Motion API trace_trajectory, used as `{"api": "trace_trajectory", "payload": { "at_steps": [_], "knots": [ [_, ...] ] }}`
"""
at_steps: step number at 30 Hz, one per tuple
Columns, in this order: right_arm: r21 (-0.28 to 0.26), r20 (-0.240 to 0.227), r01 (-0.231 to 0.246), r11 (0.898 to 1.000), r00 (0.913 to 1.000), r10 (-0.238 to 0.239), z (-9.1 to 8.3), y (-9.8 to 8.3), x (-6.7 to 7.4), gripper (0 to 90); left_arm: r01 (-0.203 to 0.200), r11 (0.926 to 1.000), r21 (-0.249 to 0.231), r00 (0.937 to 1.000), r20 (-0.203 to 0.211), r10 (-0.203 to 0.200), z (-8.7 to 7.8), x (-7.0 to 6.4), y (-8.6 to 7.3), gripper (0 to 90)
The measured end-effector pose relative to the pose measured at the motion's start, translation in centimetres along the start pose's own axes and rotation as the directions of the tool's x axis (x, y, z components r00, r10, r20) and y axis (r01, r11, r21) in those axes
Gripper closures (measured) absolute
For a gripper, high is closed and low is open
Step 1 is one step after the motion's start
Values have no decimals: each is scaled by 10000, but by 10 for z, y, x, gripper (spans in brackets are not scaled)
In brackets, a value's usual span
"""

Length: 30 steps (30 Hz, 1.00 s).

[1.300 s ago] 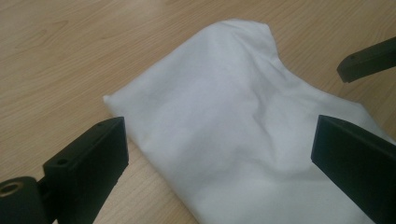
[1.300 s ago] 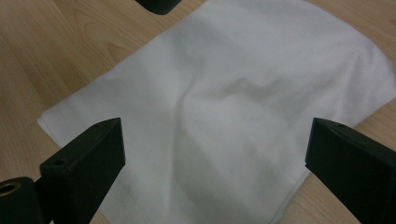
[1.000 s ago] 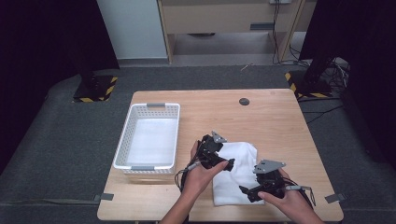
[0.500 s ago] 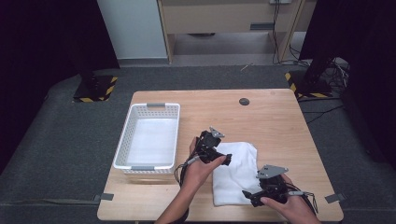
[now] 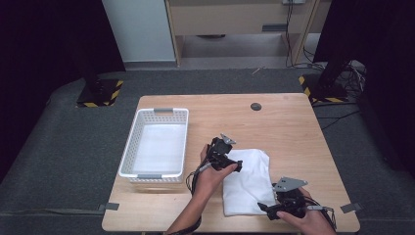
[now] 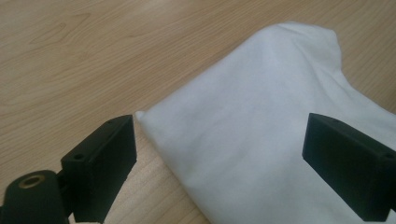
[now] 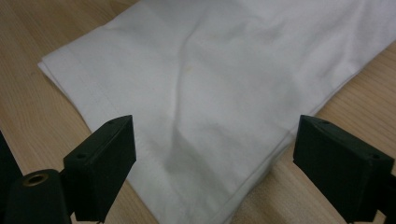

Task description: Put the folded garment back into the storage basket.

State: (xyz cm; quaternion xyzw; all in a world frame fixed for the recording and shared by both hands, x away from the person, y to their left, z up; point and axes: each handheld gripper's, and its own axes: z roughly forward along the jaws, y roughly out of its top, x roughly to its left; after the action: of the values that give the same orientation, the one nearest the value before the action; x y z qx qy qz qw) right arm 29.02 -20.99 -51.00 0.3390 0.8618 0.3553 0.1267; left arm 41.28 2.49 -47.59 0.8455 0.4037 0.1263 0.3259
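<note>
Both the left gripper [image 5: 234,164] and right gripper [image 5: 268,209], jaws spread but just closing, straddle the folded white cloth [image 5: 248,180]; pinching only its top layer could undo the fold.

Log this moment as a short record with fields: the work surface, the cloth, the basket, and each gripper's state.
surface: wooden table
cloth: folded white cloth, lying flat on the table, right of the basket
basket: white plastic basket, a white cloth lying inside
left gripper: jaws open over the cloth's upper left corner, have just been closing a little, not gripping
right gripper: jaws open over the cloth's near edge, have just been closing a little, not gripping
other: small dark round disc near the table's far edge
</note>
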Motion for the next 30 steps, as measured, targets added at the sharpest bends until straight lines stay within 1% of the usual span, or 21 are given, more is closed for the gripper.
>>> {"api": "trace_trajectory", "payload": {
  "at_steps": [4, 9, 15, 21, 24, 27, 30],
  "knots": [
    [12, -4, 84, 10000, 10000, -84, -1, -4, 1, 152, 41, 10000, -9, 9999, -119, -41, 4, 0, 0, 116],
    [-14, -15, 82, 10000, 10000, -82, -2, -7, 3, 173, -17, 10000, 31, 9994, -347, 19, 6, 0, 1, 129],
    [-97, 16, 156, 9998, 9999, -156, -6, -10, 4, 209, -15, 10000, 96, 9983, -575, 21, 10, 3, 3, 144],
    [-63, 6, 179, 9998, 9998, -179, -9, -15, 4, 234, -5, 9997, 250, 9977, -670, 21, 16, 11, 2, 150],
    [-2, -34, 221, 9998, 9998, -221, -10, -17, 4, 243, 119, 9995, 276, 9972, -735, -99, 20, 18, 1, 152],
    [23, -64, 223, 9997, 9997, -223, -11, -19, 5, 253, 256, 9993, 290, 9972, -705, -235, 23, 23, 0, 153],
    [44, -85, 204, 9998, 9998, -203, -13, -21, 5, 257, 276, 9992, 292, 9975, -652, -257, 28, 26, 1, 153]
  ]
}}
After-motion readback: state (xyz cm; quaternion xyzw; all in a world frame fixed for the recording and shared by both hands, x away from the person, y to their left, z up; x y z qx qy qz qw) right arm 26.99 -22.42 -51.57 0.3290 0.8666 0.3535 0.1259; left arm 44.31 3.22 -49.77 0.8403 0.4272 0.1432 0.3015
